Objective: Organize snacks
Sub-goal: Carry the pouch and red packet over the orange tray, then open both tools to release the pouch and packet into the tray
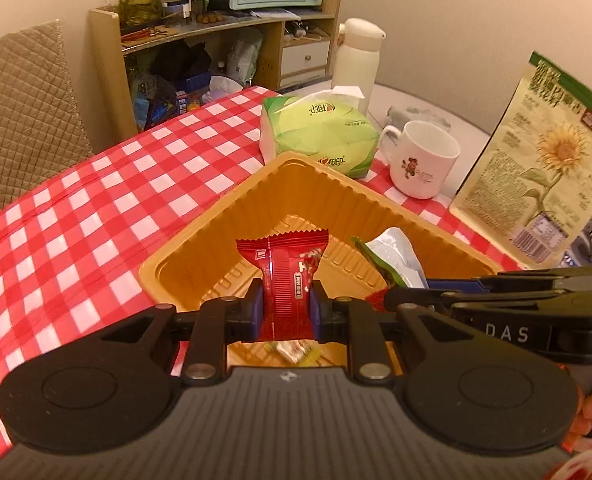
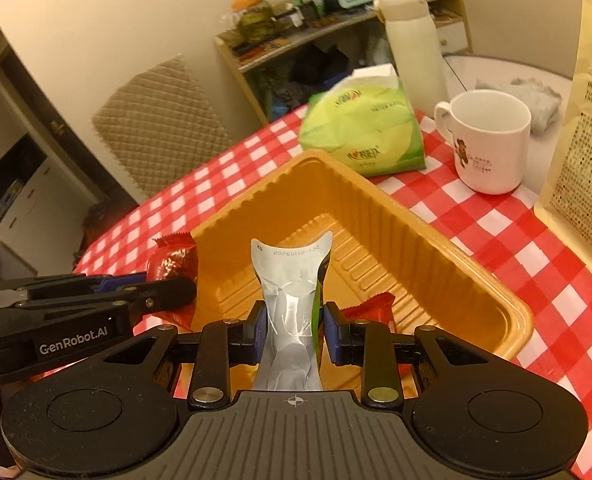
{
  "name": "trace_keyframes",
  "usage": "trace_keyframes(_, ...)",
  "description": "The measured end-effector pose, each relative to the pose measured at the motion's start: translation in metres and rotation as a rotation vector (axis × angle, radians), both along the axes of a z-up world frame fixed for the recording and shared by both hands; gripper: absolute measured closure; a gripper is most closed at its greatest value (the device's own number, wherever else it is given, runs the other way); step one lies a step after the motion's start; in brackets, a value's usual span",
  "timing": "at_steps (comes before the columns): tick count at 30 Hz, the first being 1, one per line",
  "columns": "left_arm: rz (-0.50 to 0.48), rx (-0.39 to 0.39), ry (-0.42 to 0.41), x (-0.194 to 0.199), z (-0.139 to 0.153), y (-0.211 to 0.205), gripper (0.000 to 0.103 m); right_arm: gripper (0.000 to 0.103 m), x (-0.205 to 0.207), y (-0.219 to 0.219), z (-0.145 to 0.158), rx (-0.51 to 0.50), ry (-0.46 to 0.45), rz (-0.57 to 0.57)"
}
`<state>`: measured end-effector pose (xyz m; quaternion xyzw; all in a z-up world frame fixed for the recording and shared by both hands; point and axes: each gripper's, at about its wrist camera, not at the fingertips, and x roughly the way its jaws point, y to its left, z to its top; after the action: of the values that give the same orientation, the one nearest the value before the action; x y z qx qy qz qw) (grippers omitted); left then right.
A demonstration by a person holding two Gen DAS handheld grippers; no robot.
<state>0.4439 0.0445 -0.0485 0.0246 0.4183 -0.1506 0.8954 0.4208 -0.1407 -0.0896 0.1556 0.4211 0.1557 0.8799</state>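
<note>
Left wrist cam sits just behind the left hand-held gripper, looking fwd and steeply down over the orange tray on the checkered tabletop, very close in. The right hand-held gripper pokes in from the right edge. Right wrist cam does the same from behind its own gripper, w/ the left one entering from the left (so the two sit side by side). Both views share the tray, tissue pack, white mug, bottle and the far shelf.
</note>
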Motion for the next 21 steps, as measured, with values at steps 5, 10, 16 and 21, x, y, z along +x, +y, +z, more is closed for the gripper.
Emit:
trace_keyframes(5, -0.005, 0.013, 0.029, 0.021, -0.014, -0.002, 0.083, 0.073, 0.011, -0.001, -0.010, 0.007, 0.025, -0.030)
trace_keyframes(10, -0.004, 0.019, 0.053, 0.032, -0.025, -0.002, 0.082, 0.073, 0.014, 0.002, -0.015, 0.008, 0.037, -0.044)
trace_keyframes(16, 0.012, 0.019, 0.056, 0.037, -0.030, -0.001, 0.074, 0.073, 0.016, 0.005, -0.018, 0.005, 0.045, -0.049)
trace_keyframes(21, 0.009, 0.017, 0.051, 0.035, -0.030, 0.003, 0.072, 0.073, 0.018, 0.007, -0.018, 0.003, 0.043, -0.051)
